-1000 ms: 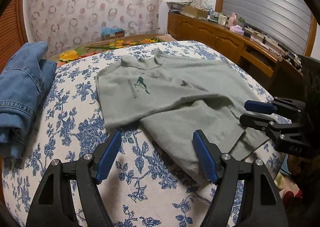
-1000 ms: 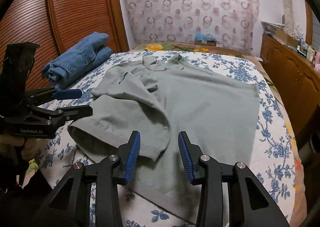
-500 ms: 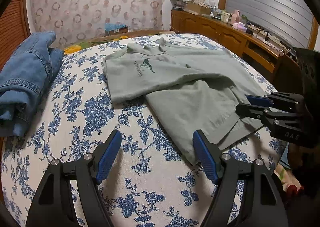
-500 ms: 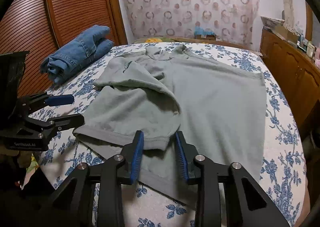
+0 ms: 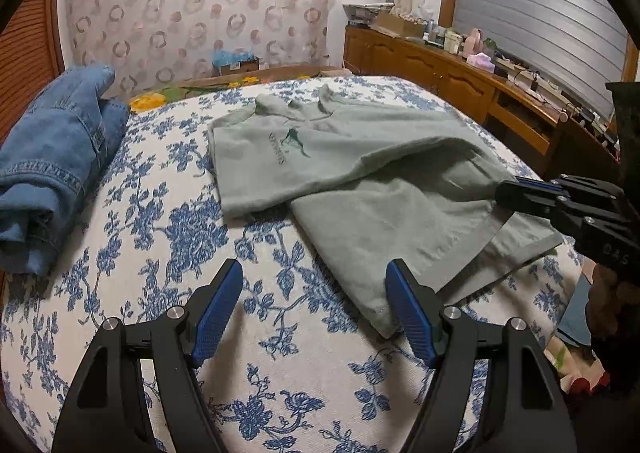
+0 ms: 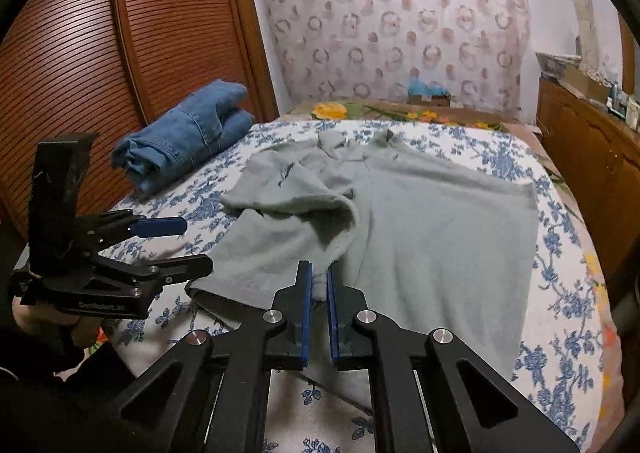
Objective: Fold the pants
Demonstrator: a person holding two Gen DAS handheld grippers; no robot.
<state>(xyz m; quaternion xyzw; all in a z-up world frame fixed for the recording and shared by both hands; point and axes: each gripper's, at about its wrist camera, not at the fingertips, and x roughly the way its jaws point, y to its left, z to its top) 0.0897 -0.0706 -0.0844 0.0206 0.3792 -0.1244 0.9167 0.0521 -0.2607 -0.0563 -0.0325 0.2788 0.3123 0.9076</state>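
Since a second ago your right gripper (image 5: 505,195) has been closing and now pinches the hem of the grey-green cotton garment (image 5: 360,189) spread on the blue-flowered bedspread (image 5: 160,237); your left gripper (image 5: 314,315) hangs released just beside that garment's near corner. From the right wrist, the pads clench a fold of cloth, ready to lift it over.

Probably "GenRobot.ai" on the left gripper (image 6: 198,243) body

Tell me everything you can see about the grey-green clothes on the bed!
The grey-green garment is soft, fleecy-looking cloth lying mostly flat on the flowery bedspread. It has a small dark green logo with letters near the far end. One part is folded over the rest, making a thick curved edge. The right gripper has just closed its jaws on a near edge of that fold. The left gripper is open beside a near corner.
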